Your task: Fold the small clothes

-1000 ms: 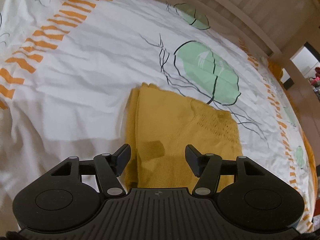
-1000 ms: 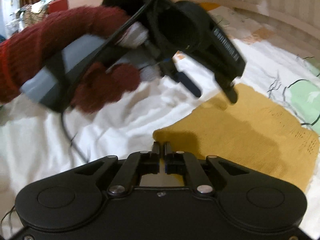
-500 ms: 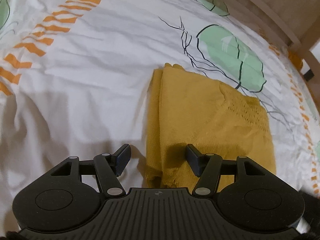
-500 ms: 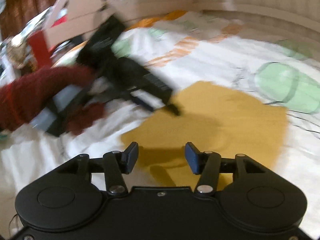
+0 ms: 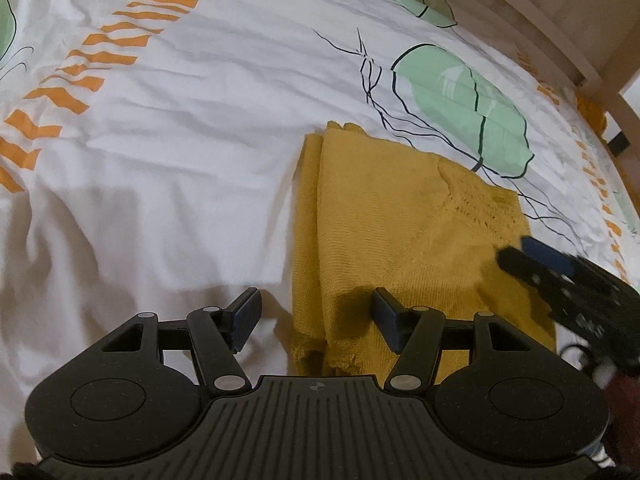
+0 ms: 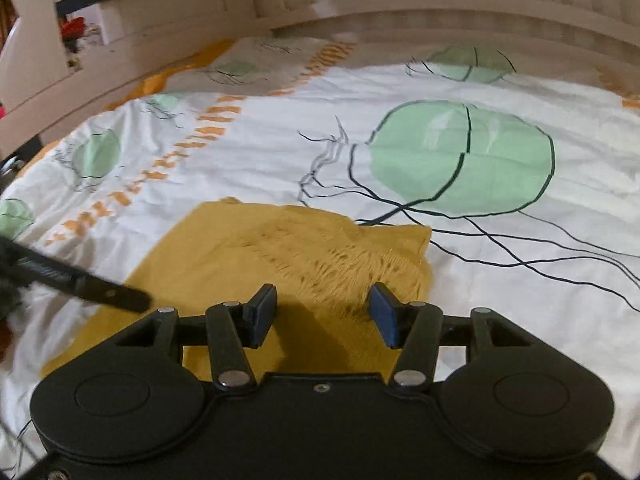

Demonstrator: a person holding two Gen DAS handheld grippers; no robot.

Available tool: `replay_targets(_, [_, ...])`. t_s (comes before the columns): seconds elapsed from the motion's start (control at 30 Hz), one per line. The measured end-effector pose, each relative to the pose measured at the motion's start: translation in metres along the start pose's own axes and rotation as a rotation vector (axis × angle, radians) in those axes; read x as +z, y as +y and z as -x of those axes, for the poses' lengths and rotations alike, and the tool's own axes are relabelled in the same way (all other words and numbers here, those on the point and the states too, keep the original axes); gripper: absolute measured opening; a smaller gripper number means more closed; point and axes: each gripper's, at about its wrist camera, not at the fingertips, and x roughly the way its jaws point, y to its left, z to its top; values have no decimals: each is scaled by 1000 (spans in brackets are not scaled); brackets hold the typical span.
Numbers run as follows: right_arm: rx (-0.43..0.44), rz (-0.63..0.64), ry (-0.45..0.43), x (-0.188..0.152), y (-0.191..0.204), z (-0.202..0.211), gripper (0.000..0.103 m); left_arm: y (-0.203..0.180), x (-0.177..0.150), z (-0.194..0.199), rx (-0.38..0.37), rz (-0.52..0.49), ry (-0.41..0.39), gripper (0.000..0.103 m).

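Note:
A folded mustard-yellow knit garment (image 5: 400,232) lies flat on the white patterned bedsheet (image 5: 180,120). My left gripper (image 5: 316,316) is open and empty, low over the garment's near left corner. The right gripper's fingers (image 5: 532,264) reach in over the garment's right edge in the left wrist view. In the right wrist view the garment (image 6: 248,256) lies just ahead, and my right gripper (image 6: 322,312) is open and empty above its near edge. The left gripper's finger (image 6: 92,288) crosses in from the left over the garment.
The sheet has green leaf prints (image 6: 460,156) and orange dashes (image 5: 100,60). A pale wooden bed frame (image 6: 400,28) runs along the far side. A wooden post (image 5: 600,68) stands at the right. Clutter (image 6: 76,28) lies beyond the bed at far left.
My right gripper opened, letting go of the garment's edge, and swung right over the garment. My left gripper drew back and left, so the garment now lies to its right.

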Motion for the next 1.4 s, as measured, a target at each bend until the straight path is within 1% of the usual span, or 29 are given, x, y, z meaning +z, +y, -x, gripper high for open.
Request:
replay_targets(0.1, [-9, -20, -1, 2, -3, -7, 59, 0, 0, 0, 0, 1, 0, 60])
replay_targets(0.2, [-12, -29, 2, 5, -4, -9, 62, 0, 0, 1, -3, 5, -1, 60])
replay_targets(0.27, [-2, -49, -3, 7, -6, -6, 65, 1, -1, 3, -12, 18, 1, 60])
replay_targets(0.33, [14, -78, -12, 8, -9, -1, 73, 2, -2, 4, -28, 35, 7, 60])
replay_targets(0.4, [17, -109, -14, 9, -12, 3, 76, 4, -5, 6, -43, 46, 12, 60])
replay_targets(0.53, [24, -198, -2, 4, -27, 14, 77, 7, -15, 8, -90, 69, 37, 60])
replay_targets(0.67, [41, -297, 20, -7, -45, 19, 77, 8, -27, 12, -140, 72, 71, 60])
replay_targets(0.8, [77, -368, 45, -18, -57, 18, 77, 4, -34, 11, -175, 56, 102, 61])
replay_targets(0.87, [102, -394, 52, -21, -60, 17, 78, 3, -34, 8, -194, 58, 112, 66])
replay_targets(0.97, [138, -420, 56, -25, -62, 13, 82, -1, -34, 0, -222, 65, 130, 66])
replay_targets(1.1, [189, -441, 64, -24, -61, 2, 84, -8, -33, -6, -239, 49, 135, 71])
replay_targets(1.27, [226, -454, 61, -20, -57, -9, 90, -10, -33, -9, -264, 51, 120, 71])
replay_targets(1.3, [231, -453, 61, -19, -57, -10, 92, -9, -33, -10, -273, 57, 113, 71])
replay_targets(1.33, [236, -450, 63, -18, -56, -12, 92, -8, -34, -10, -281, 62, 106, 67])
replay_targets(1.37, [239, -446, 65, -17, -55, -13, 92, -8, -34, -10, -285, 69, 99, 59])
replay_targets(1.4, [241, -443, 68, -16, -55, -14, 92, -8, -35, -10, -287, 70, 97, 54])
